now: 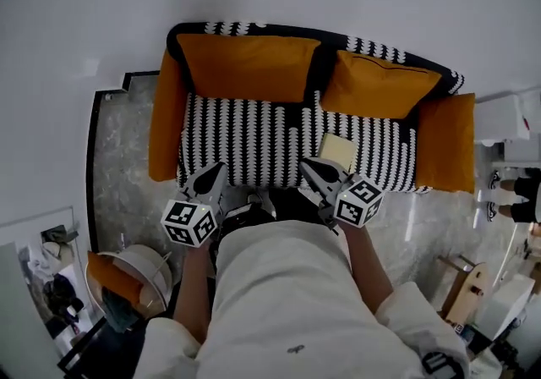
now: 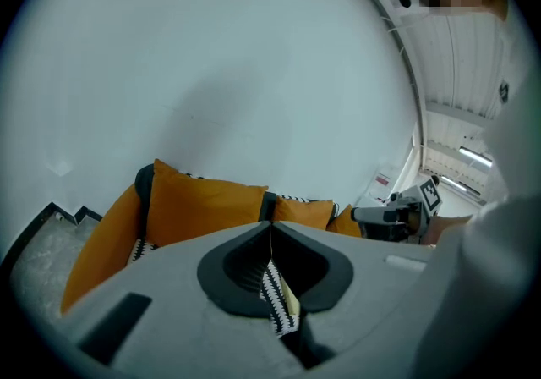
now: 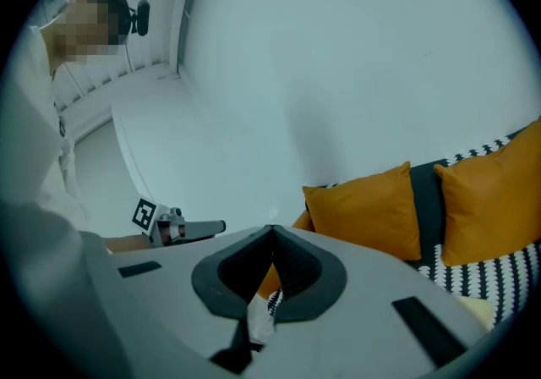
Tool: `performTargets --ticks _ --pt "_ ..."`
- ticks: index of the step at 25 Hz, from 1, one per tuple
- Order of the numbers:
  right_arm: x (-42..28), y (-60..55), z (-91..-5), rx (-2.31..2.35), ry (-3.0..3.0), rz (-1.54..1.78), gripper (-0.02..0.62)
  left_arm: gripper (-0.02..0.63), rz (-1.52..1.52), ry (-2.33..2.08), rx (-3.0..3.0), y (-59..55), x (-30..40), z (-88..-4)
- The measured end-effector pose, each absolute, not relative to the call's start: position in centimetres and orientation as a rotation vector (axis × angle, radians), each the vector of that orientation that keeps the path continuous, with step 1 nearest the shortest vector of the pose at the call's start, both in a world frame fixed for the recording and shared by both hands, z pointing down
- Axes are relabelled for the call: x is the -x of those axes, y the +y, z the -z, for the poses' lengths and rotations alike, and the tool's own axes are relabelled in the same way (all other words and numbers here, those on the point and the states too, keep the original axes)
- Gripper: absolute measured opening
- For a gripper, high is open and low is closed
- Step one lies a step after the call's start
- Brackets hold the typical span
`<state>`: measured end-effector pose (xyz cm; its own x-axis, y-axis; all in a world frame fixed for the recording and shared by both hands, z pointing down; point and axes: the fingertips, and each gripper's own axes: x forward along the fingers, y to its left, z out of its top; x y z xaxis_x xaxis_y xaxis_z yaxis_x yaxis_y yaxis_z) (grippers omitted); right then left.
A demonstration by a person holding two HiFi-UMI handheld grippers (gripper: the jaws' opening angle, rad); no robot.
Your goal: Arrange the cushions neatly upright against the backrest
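Left cushion (image 1: 249, 67) and right cushion (image 1: 376, 84) are seen propped upright against the backrest (image 1: 372, 48) at the sofa's (image 1: 245, 142) far side, so arranging is judged done. Left tongs (image 1: 208, 180) and right tongs (image 1: 319, 174) are held closed and empty at the near seat edge, likely because nothing needs gripping.

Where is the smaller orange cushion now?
In the head view, the smaller orange cushion leans upright against the backrest on the right half of the sofa, just right of the bigger orange cushion.

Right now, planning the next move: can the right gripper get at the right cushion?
Probably yes: only bare seat and a flat pale pad lie between the right gripper and the right cushion. Its jaws are shut and must open first.
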<state>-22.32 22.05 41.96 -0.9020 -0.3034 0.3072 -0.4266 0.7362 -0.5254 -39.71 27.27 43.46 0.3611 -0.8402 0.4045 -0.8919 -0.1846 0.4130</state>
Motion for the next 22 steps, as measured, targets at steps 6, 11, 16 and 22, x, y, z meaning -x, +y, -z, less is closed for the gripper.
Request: performTargets --ticks 6,11,16,22 --pt "20.6 25.9 -42.5 -0.742 -2.704 -0.921 0.009 0.014 -0.146 -1.375 -2.109 29.5 38.9 -44.8" --pt "20.3 27.9 -43.4 -0.797 -2.656 -0.945 0.009 0.014 -0.159 -1.286 -2.176 30.6 37.6 -44.5" --pt "21.2 28.2 -42.8 -0.781 -2.634 -0.866 0.009 0.014 -0.146 -1.243 -2.201 30.8 37.3 -44.3" --pt "21.1 27.9 -42.9 -0.817 -2.598 -0.839 0.009 0.014 -0.134 -1.236 -2.222 30.4 38.2 -44.4"
